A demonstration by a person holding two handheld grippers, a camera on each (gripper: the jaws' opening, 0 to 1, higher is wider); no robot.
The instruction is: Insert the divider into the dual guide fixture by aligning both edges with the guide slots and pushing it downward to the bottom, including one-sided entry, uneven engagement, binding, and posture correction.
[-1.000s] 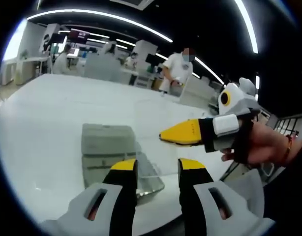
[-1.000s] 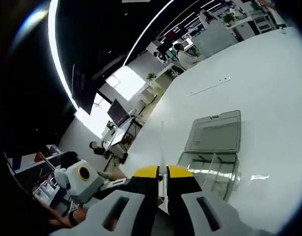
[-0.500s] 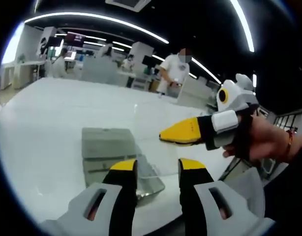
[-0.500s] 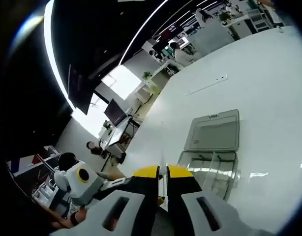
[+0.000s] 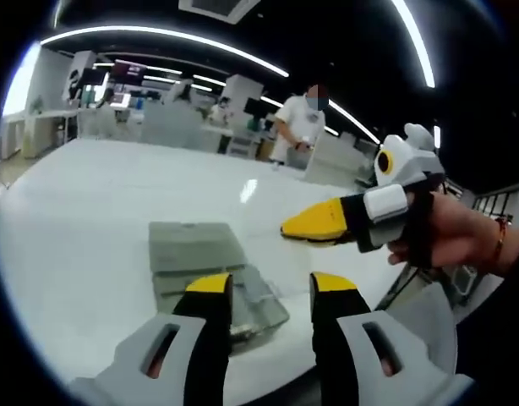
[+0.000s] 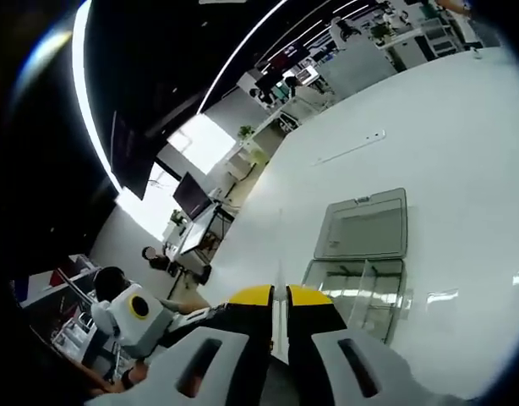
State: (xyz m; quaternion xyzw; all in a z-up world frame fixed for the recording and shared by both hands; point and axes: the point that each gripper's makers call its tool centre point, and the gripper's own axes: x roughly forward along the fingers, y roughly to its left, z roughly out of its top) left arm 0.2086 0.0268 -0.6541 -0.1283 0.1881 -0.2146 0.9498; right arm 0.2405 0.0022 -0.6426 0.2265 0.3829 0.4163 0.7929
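Right gripper (image 6: 279,296) pinches, seemingly, the clear divider (image 6: 278,245) edge-on above the fixture (image 6: 354,296) for slot alignment; left gripper (image 5: 270,288) open, empty.

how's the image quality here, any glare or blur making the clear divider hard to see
Left gripper view: soft blur; a ceiling-light glare patch on the white table. Right gripper view: sharper; the divider is a thin edge-on line above the right tongs; reflections streak the open clear box.

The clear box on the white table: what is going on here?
A person holds a gripper in each hand above the white table. The right gripper is shut on a thin clear divider, held edge-on over the open clear box. The left gripper hovers open near the box. The divider is not yet in the slots.
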